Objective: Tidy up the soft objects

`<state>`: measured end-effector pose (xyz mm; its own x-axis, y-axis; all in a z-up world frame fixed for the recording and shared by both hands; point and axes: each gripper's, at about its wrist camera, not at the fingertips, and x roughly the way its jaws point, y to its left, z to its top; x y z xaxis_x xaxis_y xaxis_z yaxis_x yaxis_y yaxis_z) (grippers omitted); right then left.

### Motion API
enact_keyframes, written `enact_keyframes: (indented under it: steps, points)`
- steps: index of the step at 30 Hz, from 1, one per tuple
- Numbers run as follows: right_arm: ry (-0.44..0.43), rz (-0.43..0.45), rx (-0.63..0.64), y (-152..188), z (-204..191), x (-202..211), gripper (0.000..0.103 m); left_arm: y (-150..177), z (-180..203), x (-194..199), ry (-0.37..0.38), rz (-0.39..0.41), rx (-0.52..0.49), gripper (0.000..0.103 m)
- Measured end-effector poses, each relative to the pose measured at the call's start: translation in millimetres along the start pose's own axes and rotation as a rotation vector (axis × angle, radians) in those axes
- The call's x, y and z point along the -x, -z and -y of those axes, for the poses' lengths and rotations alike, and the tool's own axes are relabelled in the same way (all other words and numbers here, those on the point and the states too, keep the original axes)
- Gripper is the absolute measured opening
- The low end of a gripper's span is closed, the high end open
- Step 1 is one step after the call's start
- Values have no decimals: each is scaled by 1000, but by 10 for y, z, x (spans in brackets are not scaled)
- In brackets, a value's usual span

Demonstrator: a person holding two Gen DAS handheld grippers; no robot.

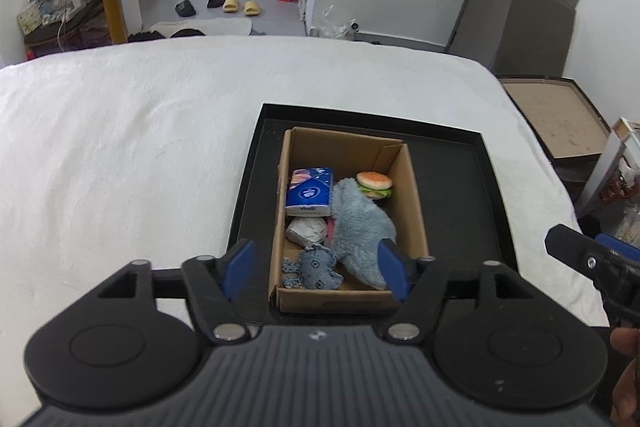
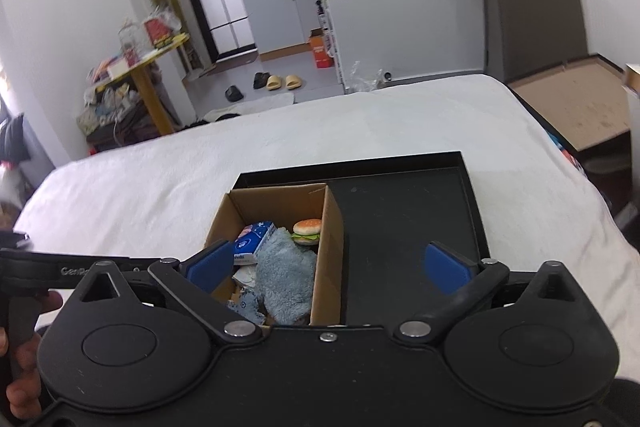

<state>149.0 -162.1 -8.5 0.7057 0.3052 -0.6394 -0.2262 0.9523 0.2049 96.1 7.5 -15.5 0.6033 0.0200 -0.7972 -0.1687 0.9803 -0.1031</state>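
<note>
There is one cardboard box (image 1: pixel 414 187) and it sits in the left part of one flat black tray (image 1: pixel 472 187). The tray lies on a bed with a white cover (image 1: pixel 120 147).

Inside the box there are five soft things. On the left is one blue pack of tissues (image 1: pixel 309 191). Below it is one white crumpled lump (image 1: pixel 306 231). Nearest the camera is one small blue toy (image 1: pixel 316 267) made of jeans cloth. In the middle is one big fluffy blue-grey cloth (image 1: pixel 360 227). At the far right corner is one little toy burger (image 1: pixel 375 185).

The left gripper (image 1: pixel 318 273) is up above the near end of the box. Its two blue fingers (image 1: pixel 240 267) are spread wide with nothing between them. The small blue toy and the end of the fluffy cloth show in the gap.

The right gripper (image 2: pixel 328 269) is up over the near side of the tray, and its two blue fingers (image 2: pixel 446 267) are spread wide too, holding nothing. The right wall of the box shows between them, so the soft things are toward its left finger. Both grippers tip down toward the bed.
</note>
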Motion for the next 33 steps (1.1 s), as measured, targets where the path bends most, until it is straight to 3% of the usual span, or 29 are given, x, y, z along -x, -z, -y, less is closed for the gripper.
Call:
enact_keyframes:
  steps: [5, 11, 19, 33]
  points:
    - [9, 0, -80, -14, 57, 152, 103, 25, 81, 227, 6, 29, -32, 92]
    - [21, 12, -92, -35, 51, 338, 103, 33, 89, 499, -7, 50, -41, 101]
    - [57, 20, -152, -91, 116, 571, 103, 36, 10, 823, -11, 76, -37, 102]
    - [109, 23, -101, 18, 79, 1070, 103, 186, 28, 1303, 20, 121, -62, 102]
